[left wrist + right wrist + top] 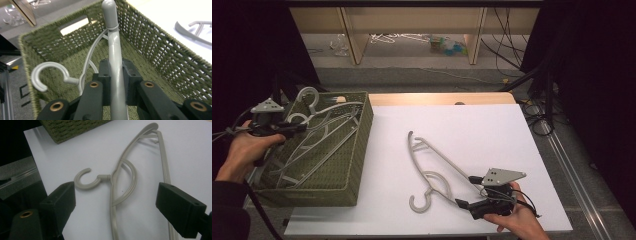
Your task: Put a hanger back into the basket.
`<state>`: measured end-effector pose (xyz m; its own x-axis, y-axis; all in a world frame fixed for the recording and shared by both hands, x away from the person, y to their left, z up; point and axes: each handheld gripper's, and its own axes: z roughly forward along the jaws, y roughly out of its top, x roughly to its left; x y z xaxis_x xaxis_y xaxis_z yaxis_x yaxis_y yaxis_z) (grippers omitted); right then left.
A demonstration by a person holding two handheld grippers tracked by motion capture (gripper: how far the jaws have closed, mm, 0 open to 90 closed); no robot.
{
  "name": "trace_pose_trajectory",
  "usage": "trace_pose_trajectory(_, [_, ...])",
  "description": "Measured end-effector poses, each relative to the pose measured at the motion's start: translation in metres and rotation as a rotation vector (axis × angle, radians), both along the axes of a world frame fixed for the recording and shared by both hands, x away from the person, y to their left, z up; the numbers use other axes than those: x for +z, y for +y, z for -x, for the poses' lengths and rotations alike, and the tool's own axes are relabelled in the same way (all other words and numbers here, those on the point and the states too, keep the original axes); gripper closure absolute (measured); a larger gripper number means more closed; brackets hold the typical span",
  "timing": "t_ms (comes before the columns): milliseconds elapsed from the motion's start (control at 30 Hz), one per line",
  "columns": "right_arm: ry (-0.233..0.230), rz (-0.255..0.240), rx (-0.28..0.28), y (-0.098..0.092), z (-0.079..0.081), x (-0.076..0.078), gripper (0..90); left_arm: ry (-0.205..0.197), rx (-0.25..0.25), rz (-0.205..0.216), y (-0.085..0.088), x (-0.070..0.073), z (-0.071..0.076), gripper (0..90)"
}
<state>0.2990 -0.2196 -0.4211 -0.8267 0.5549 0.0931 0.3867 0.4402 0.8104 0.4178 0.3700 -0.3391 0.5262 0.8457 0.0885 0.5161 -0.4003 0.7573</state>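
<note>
Basket (357, 150) weave fills the left gripper view, where the left gripper (115, 82) clamps a grey hanger (113, 50). Right gripper (115, 202) gapes over a beige hanger (122, 175) on the white tabletop (492, 130); wooden shelving (412, 22) stands behind.

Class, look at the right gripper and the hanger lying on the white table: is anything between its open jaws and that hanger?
Nothing visible does. The right gripper is open, its jaws on either side of the beige hanger, which lies flat on the white table. The woven basket stands apart, off to the left.
</note>
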Motion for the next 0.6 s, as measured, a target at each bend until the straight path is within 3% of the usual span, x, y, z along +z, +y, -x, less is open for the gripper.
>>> trace_pose_trajectory(67, [0.001,-0.001,-0.001,0.000,0.000,0.000,17.4,0.010,-0.022,-0.036,-0.002,-0.006,-0.005,78.7])
trace_pose_trajectory(100, [0.001,-0.001,-0.001,0.000,0.000,0.000,17.5,0.010,-0.011,-0.026,-0.003,-0.010,-0.007,78.8])
trace_pose_trajectory(133, [0.002,0.000,0.002,0.000,0.000,0.000,17.5,0.020,-0.018,-0.061,-0.001,-0.010,-0.008,78.8])
trace_pose_trajectory(167, [0.002,-0.001,0.001,0.000,0.000,0.000,17.5,0.014,-0.007,-0.049,-0.002,-0.012,-0.009,78.8])
trace_pose_trajectory(233, [0.006,-0.003,0.001,0.000,0.000,0.000,17.7,0.023,-0.011,-0.081,0.001,-0.014,-0.009,78.6])
trace_pose_trajectory(400, [0.008,0.004,0.001,0.001,0.000,-0.002,17.8,0.039,0.010,-0.110,0.001,-0.024,-0.009,77.6])
trace_pose_trajectory(533, [0.010,0.003,0.002,0.001,0.000,-0.002,17.9,0.048,0.002,-0.114,0.003,-0.030,-0.010,77.6])
trace_pose_trajectory(600, [0.009,0.005,0.003,0.001,-0.001,-0.002,17.9,0.052,0.020,-0.093,0.003,-0.036,-0.010,77.5])
